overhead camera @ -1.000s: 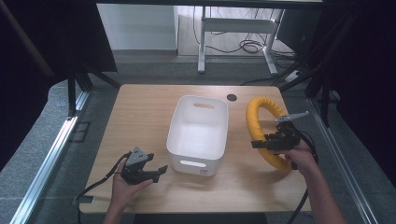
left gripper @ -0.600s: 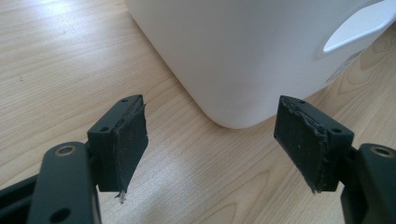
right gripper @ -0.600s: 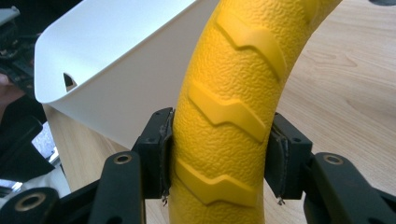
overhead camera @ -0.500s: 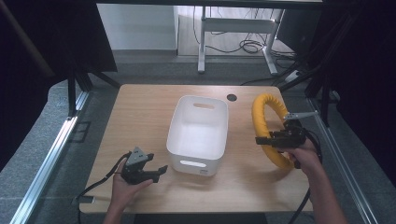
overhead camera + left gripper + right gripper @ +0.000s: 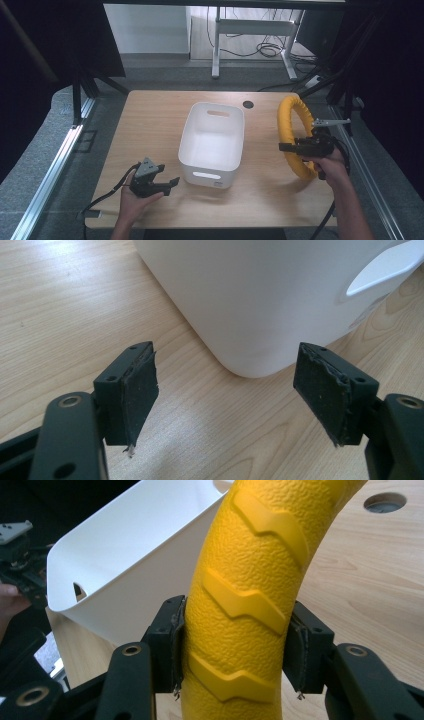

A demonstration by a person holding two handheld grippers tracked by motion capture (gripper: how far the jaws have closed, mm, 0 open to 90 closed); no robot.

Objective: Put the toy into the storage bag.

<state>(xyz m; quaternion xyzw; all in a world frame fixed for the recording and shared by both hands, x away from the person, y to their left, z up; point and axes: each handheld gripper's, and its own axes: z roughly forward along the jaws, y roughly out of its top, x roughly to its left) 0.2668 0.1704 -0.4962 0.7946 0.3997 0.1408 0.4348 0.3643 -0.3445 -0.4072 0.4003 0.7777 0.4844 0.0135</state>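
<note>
A yellow ribbed ring (image 5: pixel 283 122) stands on edge at the right side of the wooden table (image 5: pixel 150 125). My right gripper (image 5: pixel 287 148) is shut on its lower part, and the pads (image 5: pixel 172 640) press the ring (image 5: pixel 250 580) from both sides. A white bin (image 5: pixel 212 107) sits empty in the middle of the table; its wall (image 5: pixel 125 555) lies just past the ring. My left gripper (image 5: pixel 170 184) rests near the bin's front left corner (image 5: pixel 260 300). That gripper (image 5: pixel 225 390) is open, with nothing between its jaws.
A dark round cable hole (image 5: pixel 248 104) lies in the tabletop behind the bin. Metal rails (image 5: pixel 50 170) run along the floor left of the table, and a desk frame with cables (image 5: pixel 260 40) stands beyond the far edge.
The right gripper and the ring have shifted a little to the right, away from the bin. The left gripper has stayed put.
</note>
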